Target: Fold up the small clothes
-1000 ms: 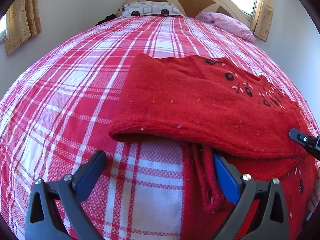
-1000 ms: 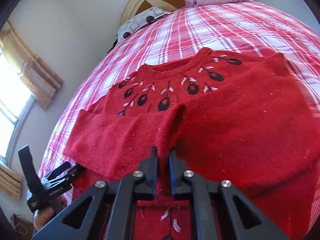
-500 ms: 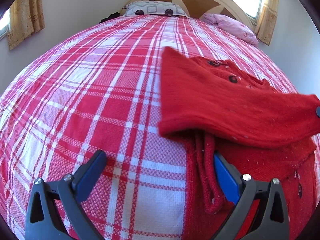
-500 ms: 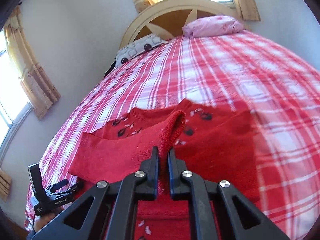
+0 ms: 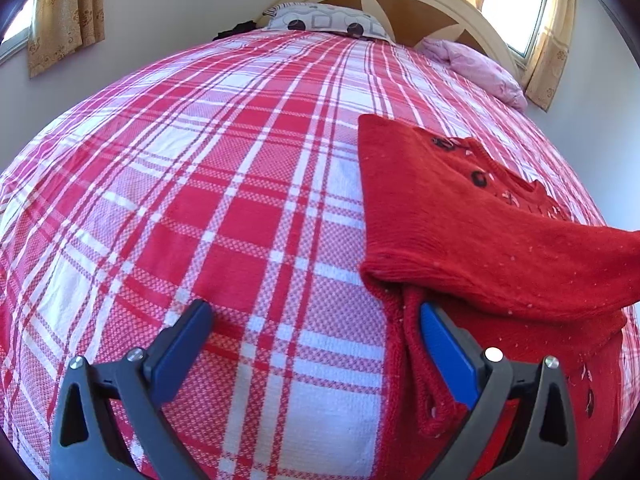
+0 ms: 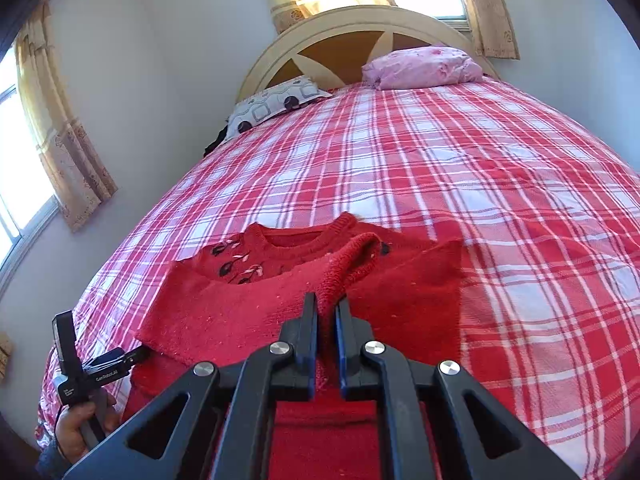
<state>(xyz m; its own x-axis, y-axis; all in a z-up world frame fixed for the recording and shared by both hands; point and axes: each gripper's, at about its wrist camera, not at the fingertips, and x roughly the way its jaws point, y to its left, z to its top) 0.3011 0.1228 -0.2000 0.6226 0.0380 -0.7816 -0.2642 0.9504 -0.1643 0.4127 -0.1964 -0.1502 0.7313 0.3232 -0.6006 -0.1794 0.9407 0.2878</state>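
On the bed (image 6: 460,168) I see the red sweater (image 6: 248,312) lying crosswise ahead of both tools, neckline toward the headboard. My right tool (image 6: 327,312) is pinched tight on a raised fold of knit at the sweater's middle. My left tool (image 5: 316,344) gapes wide and empty, its right finger just beside the sweater's left hem.

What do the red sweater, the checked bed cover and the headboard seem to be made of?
Red sweater: knitted yarn, probably wool or acrylic; ribbed cuff and neckline, matte fuzzy surface with pale lint.
Checked bed cover: woven cloth, likely cotton; the small basket-like weave shows in the squares, no shine.
Headboard: looks like painted wood, a cream frame over brown panels, smooth finish; the material is uncertain.
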